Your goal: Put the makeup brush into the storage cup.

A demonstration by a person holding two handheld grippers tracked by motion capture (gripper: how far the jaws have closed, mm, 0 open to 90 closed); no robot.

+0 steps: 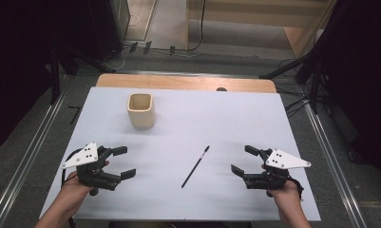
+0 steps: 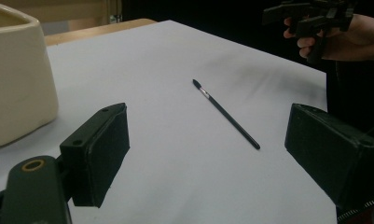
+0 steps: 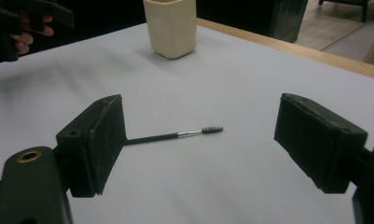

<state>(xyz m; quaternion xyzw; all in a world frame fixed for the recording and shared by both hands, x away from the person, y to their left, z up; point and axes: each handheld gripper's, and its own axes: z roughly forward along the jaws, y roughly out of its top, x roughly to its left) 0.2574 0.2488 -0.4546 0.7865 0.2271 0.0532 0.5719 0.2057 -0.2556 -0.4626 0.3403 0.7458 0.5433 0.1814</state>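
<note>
High view. Desk: white sheet over a wooden top, a strip of wood bare along the far edge. Cream cup: upright, squarish with rounded corners, mouth open upward, on the far left part of the sheet. Spoolie brush: thin black wand lying flat near the middle of the near half, set on a diagonal, bristle tip toward the far right; it lies between the two grippers and touches neither. Left gripper: held in a hand at the near left, jaws spread with nothing between them, pointing toward the brush. Right gripper: held in a hand at the near right, jaws spread and empty, pointing toward the brush. Cup well apart from the brush and from both grippers.

Left gripper view. Own gripper: both black jaws wide apart, bare sheet between them. Brush: ahead in the gap, lying flat. Cup: at the left edge, near the left jaw, not touching it. Other gripper: top right, in a hand.

Right gripper view. Own gripper: jaws wide apart, holding nothing. Brush: flat on the sheet, handle end passing behind the left jaw, bristles toward the middle. Cup: farther off, upright. Other gripper: top left, in a hand.
</note>
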